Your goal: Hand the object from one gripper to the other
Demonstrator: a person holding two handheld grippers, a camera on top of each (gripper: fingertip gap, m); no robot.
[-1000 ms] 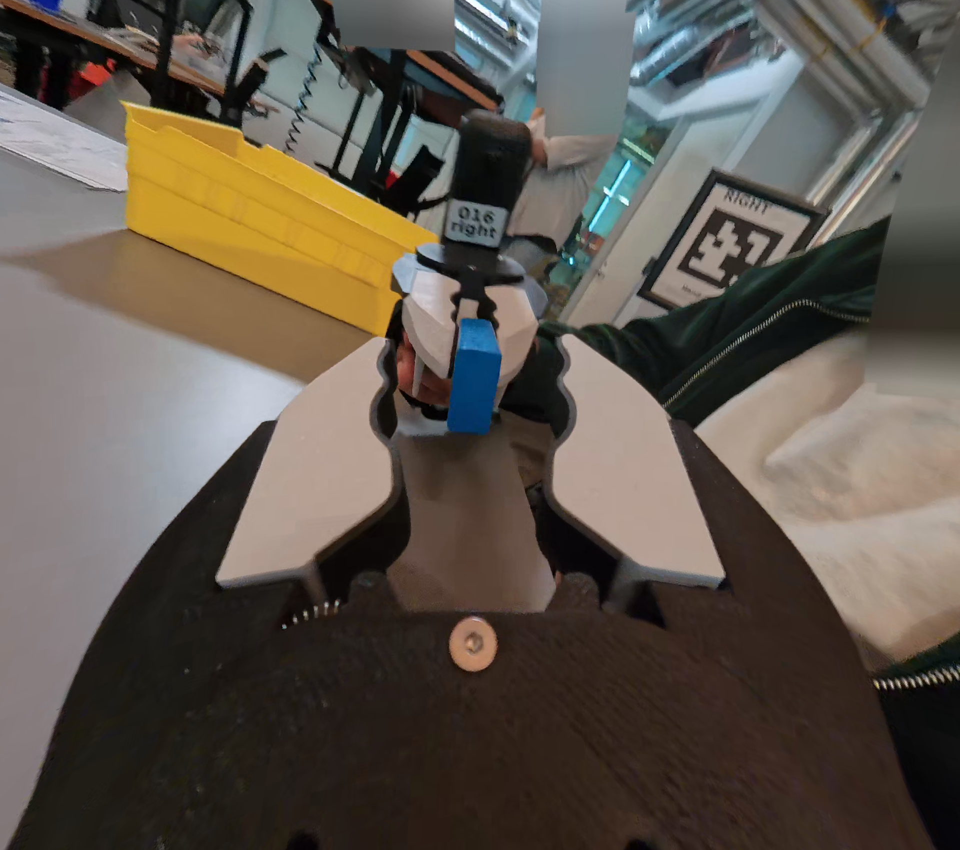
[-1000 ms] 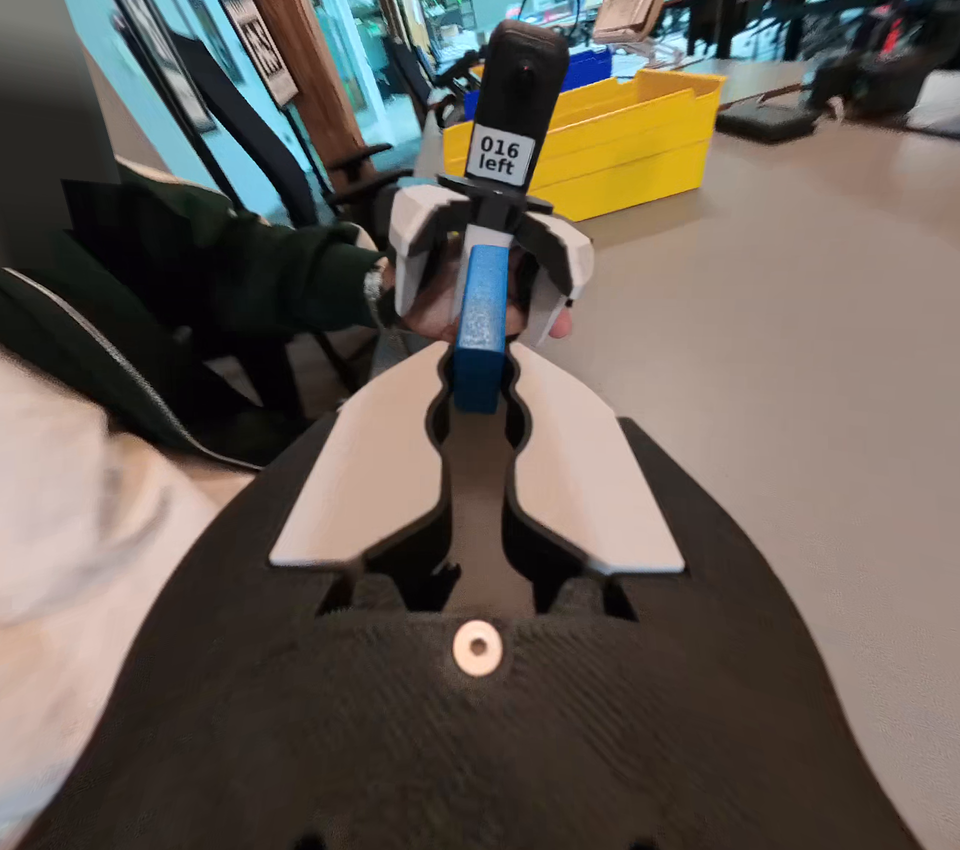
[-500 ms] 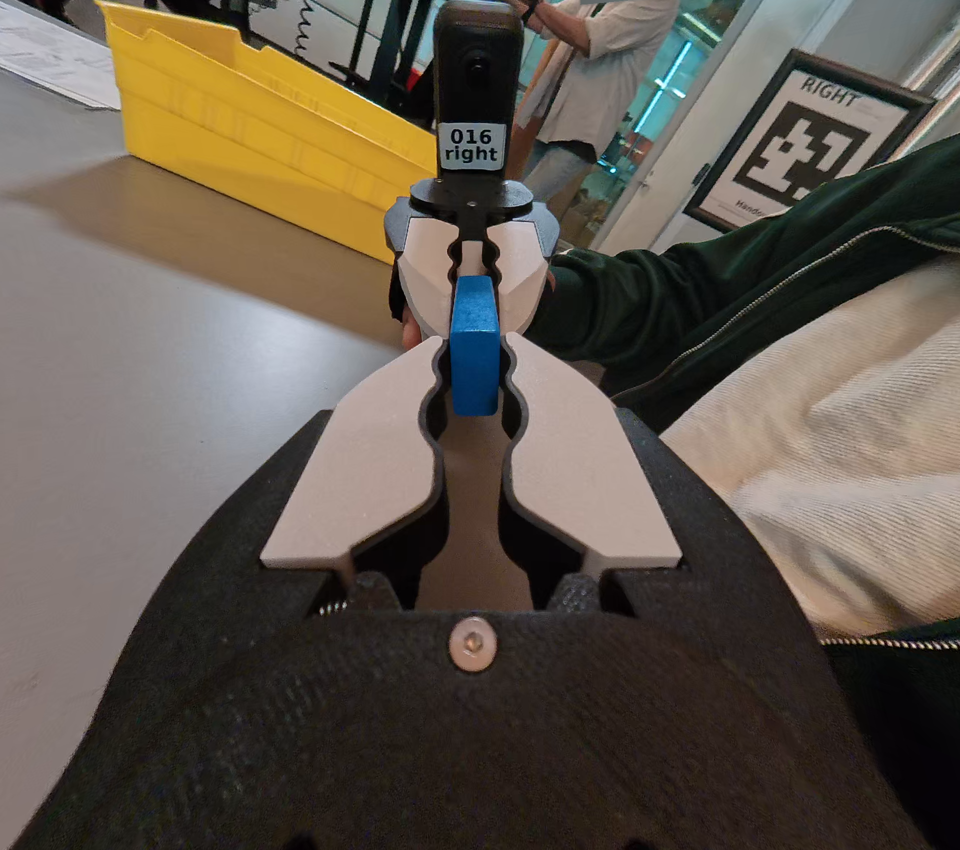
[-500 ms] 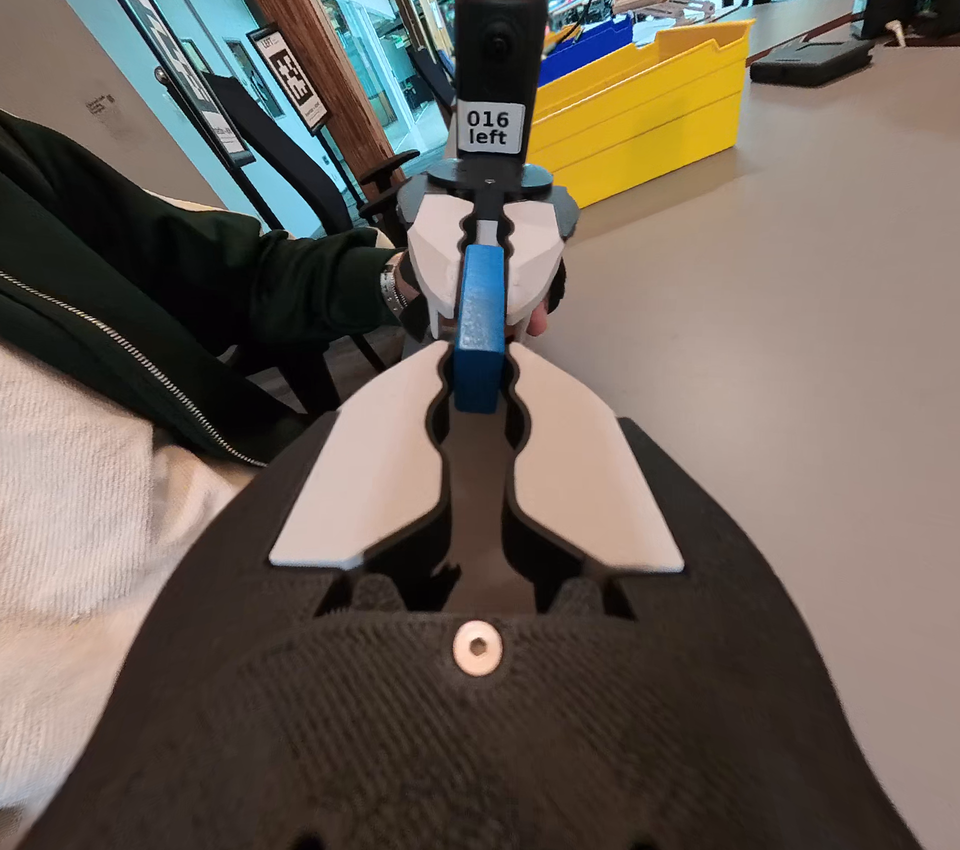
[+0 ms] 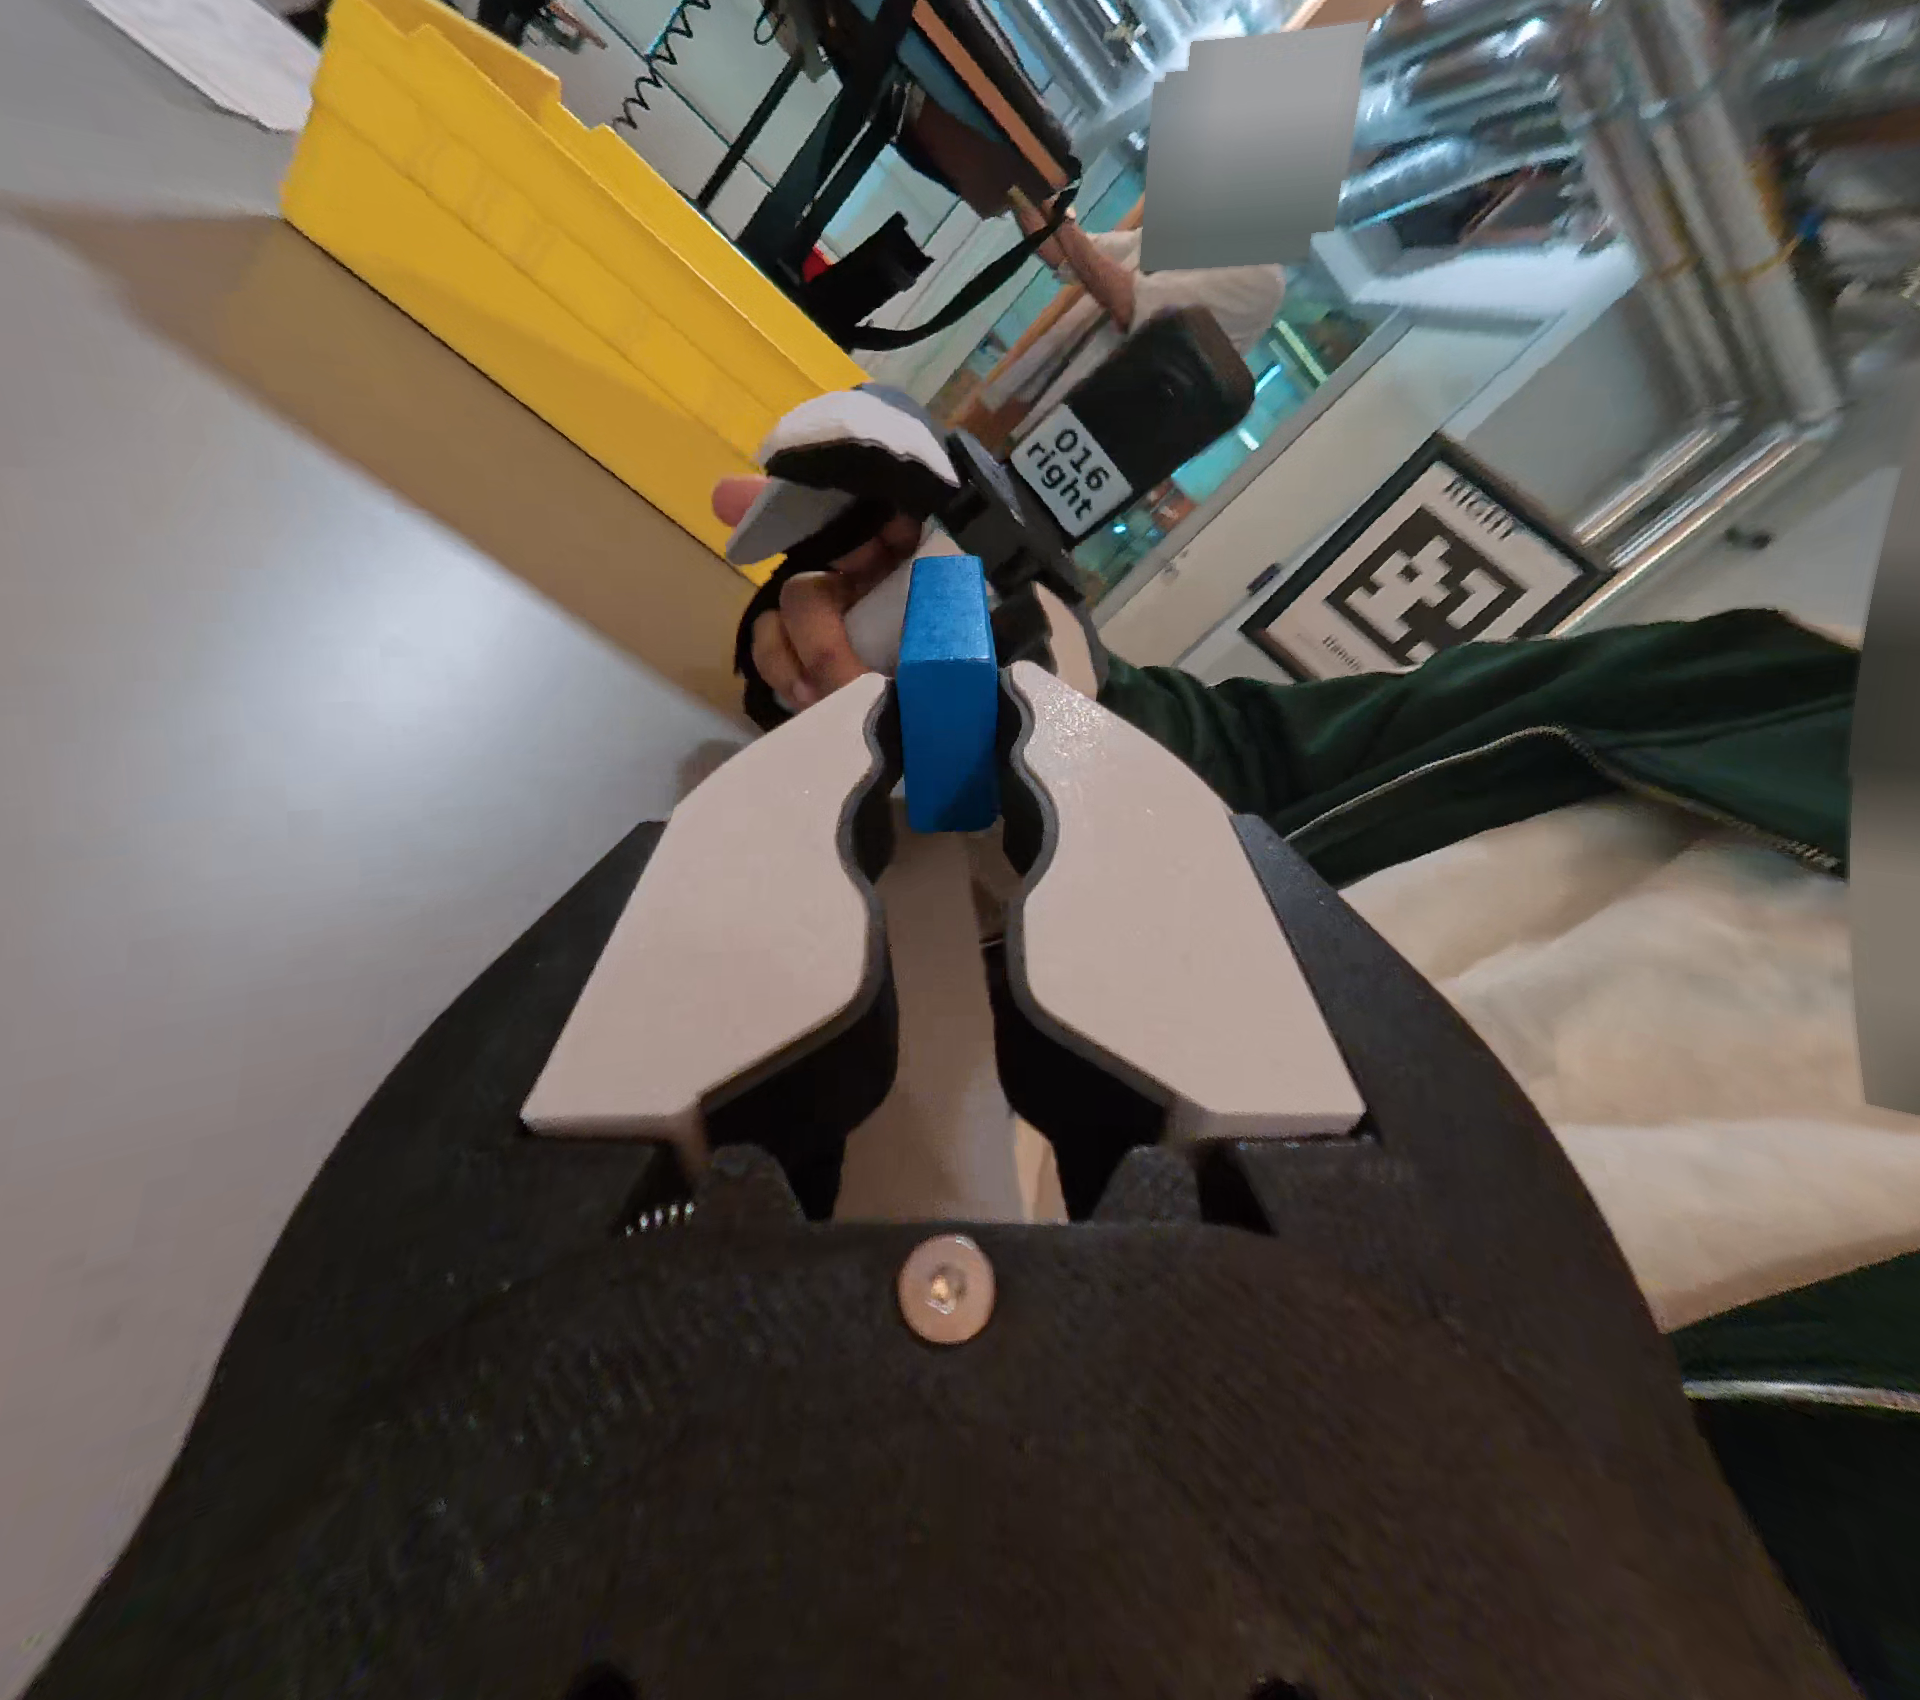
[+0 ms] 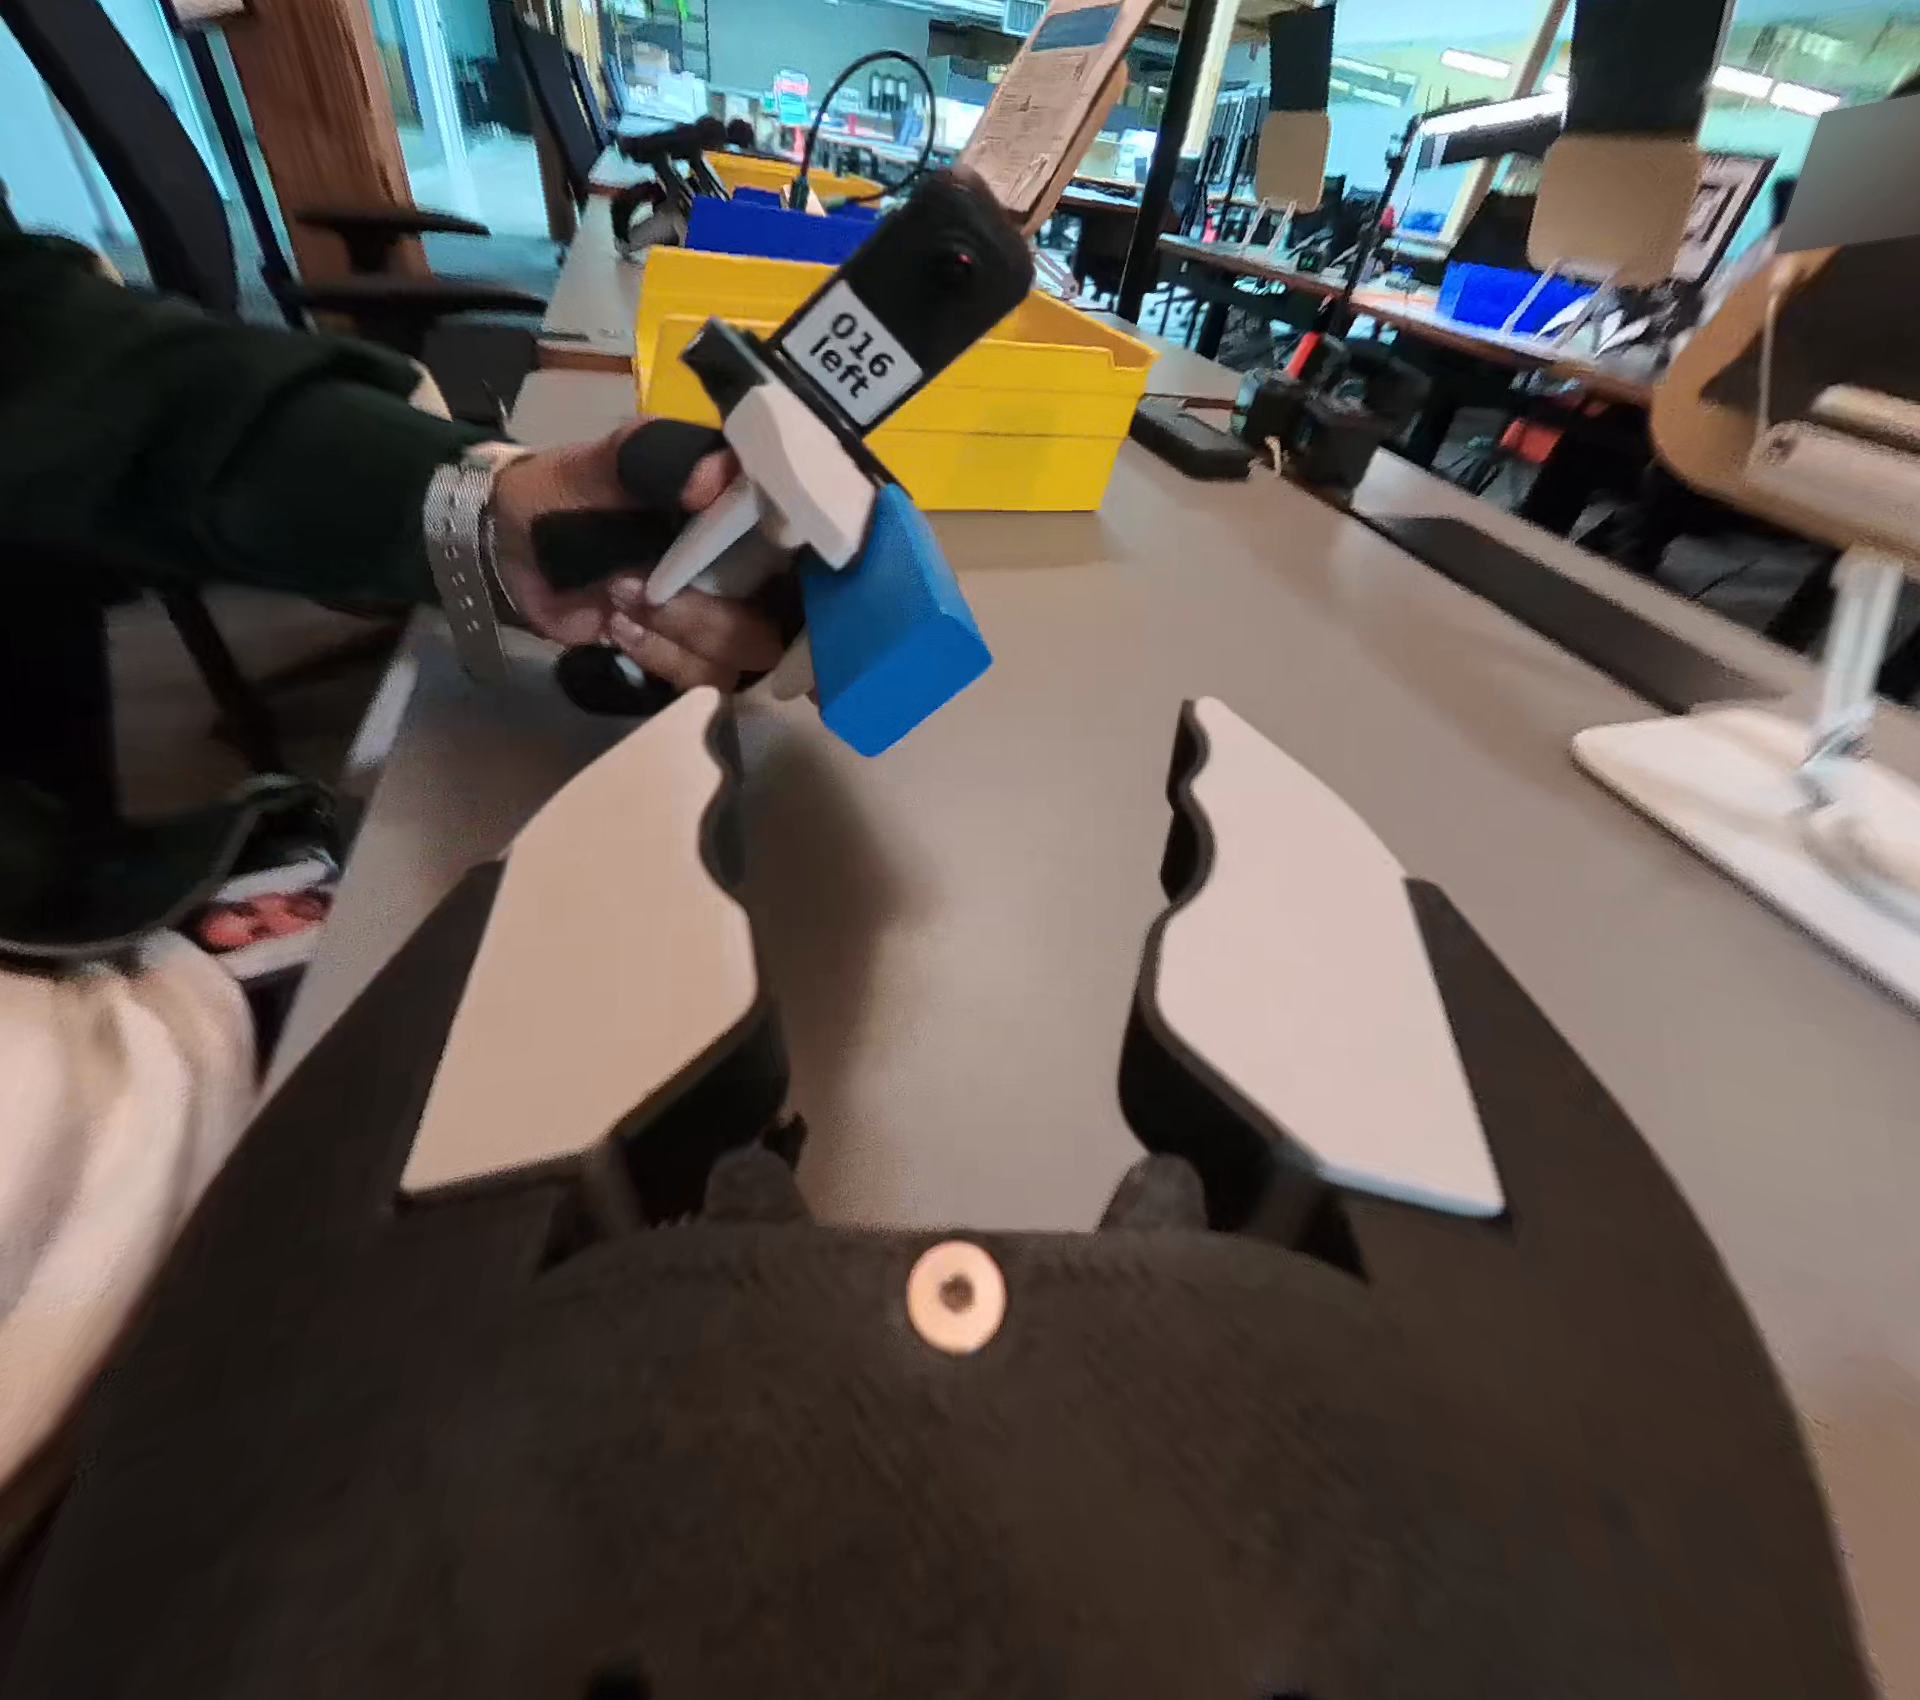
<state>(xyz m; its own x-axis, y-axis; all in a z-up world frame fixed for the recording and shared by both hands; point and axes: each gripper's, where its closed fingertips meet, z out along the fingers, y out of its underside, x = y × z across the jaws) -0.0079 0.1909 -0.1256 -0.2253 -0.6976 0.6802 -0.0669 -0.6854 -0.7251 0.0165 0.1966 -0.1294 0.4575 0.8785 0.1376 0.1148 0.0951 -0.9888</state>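
Above the grey bench, the left hand-held gripper clamps the blue block while the right hand-held gripper gapes wide and empty just beside it; a clean finish likely means drawing straight apart without knocking the block.
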